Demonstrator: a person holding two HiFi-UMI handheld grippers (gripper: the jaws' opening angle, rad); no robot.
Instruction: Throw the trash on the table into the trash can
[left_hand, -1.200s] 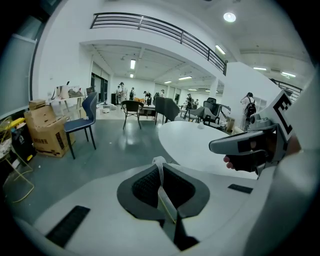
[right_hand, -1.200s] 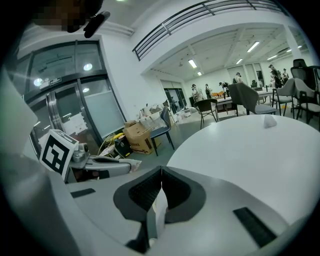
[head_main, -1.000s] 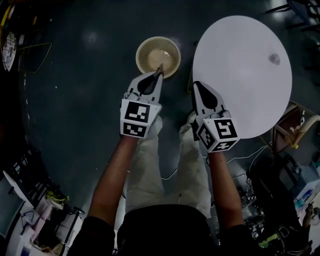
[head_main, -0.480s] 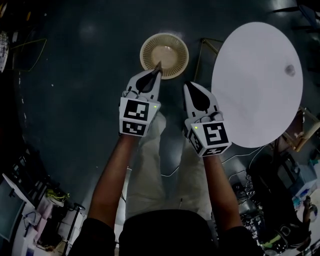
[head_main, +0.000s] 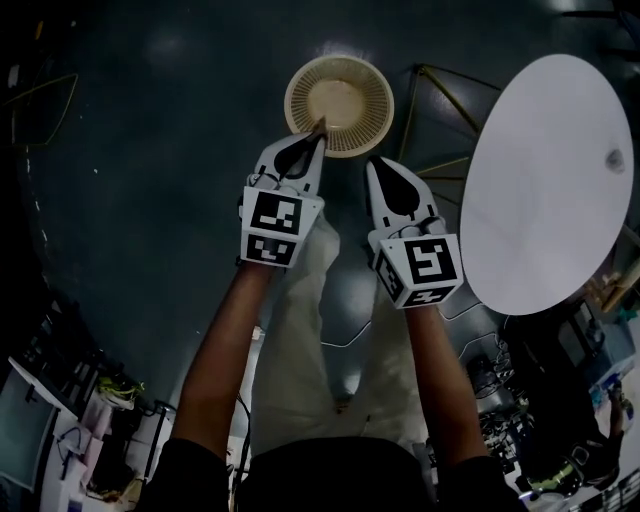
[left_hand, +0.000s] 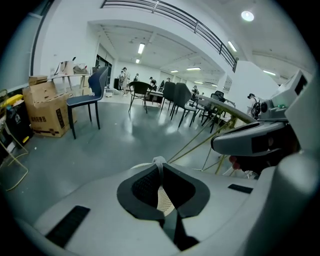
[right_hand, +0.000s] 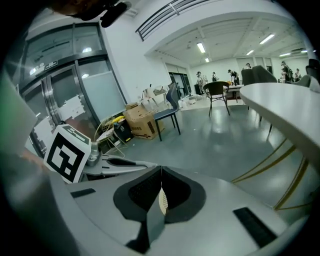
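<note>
A beige mesh trash can (head_main: 338, 105) stands on the dark floor, left of the round white table (head_main: 545, 180). A small grey crumpled piece of trash (head_main: 614, 158) lies on the table's far right. My left gripper (head_main: 320, 128) hangs over the can's near rim, shut on a thin pale scrap (left_hand: 158, 162) that sticks up between its tips. My right gripper (head_main: 375, 165) is beside it, just short of the can, shut with nothing between its jaws (right_hand: 161, 171). The can's mesh shows through the gap under each pair of jaws.
The table's gold wire legs (head_main: 440, 90) stand between the can and the tabletop. Cables and gear (head_main: 520, 400) lie on the floor near my feet. Chairs (left_hand: 90, 97) and cardboard boxes (left_hand: 45, 107) stand further off, with people far behind.
Both grippers have sunk and moved forward toward the trash can, which now lies right at the left gripper's tip. The table has slid to the right of the view. Both stay shut.
</note>
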